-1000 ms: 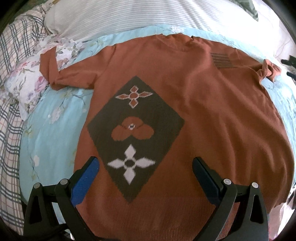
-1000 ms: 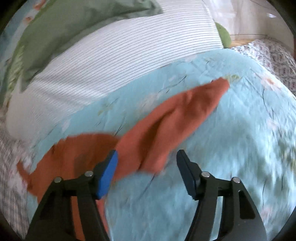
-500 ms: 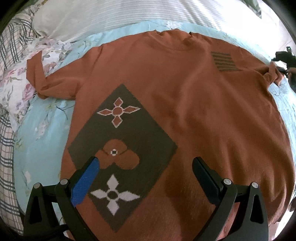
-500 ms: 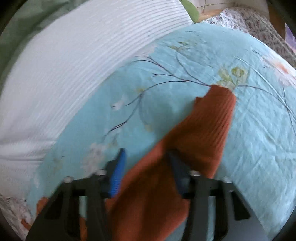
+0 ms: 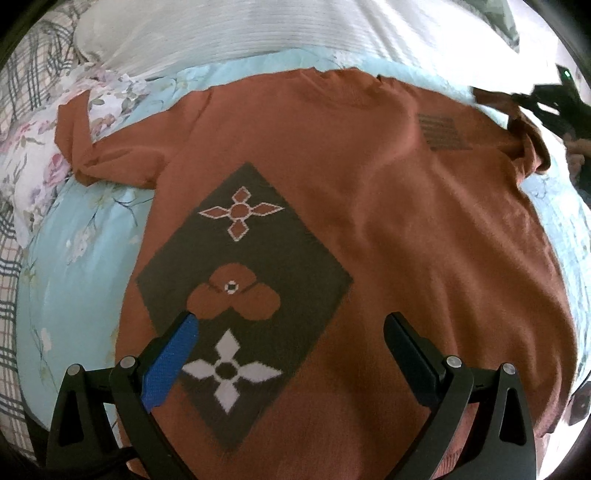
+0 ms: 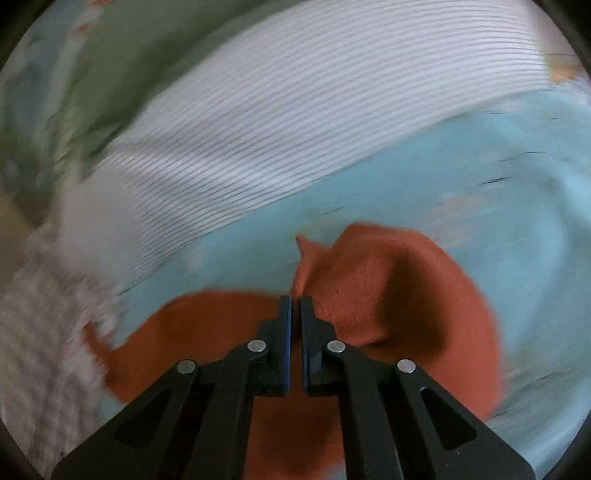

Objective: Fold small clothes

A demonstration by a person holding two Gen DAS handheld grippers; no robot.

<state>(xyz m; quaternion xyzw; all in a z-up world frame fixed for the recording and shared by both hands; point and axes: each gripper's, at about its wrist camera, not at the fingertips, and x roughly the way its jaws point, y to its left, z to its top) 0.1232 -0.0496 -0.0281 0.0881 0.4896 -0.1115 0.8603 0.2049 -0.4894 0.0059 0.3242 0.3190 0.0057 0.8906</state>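
Note:
A rust-orange sweater (image 5: 399, 221) with a dark diamond patch (image 5: 255, 273) lies face up, spread on a light blue floral bed cover (image 5: 85, 258). My left gripper (image 5: 288, 332) is open and empty, hovering over the sweater's lower body. The left sleeve (image 5: 92, 155) lies bent at the far left. My right gripper (image 6: 295, 301) is shut on the right sleeve (image 6: 388, 288), which bunches up beyond the fingertips. It also shows at the far right of the left wrist view (image 5: 546, 99), holding the sleeve end (image 5: 528, 147).
A white striped pillow (image 5: 277, 33) lies beyond the sweater's collar; it also shows in the right wrist view (image 6: 295, 122). A floral pillow (image 5: 33, 177) and plaid bedding (image 5: 11, 258) are on the left. Green fabric (image 6: 110, 62) lies behind the pillow.
My right gripper closed on the right sleeve and lifted it; that view is now blurred by motion. My left gripper shifted slightly over the sweater and stayed open.

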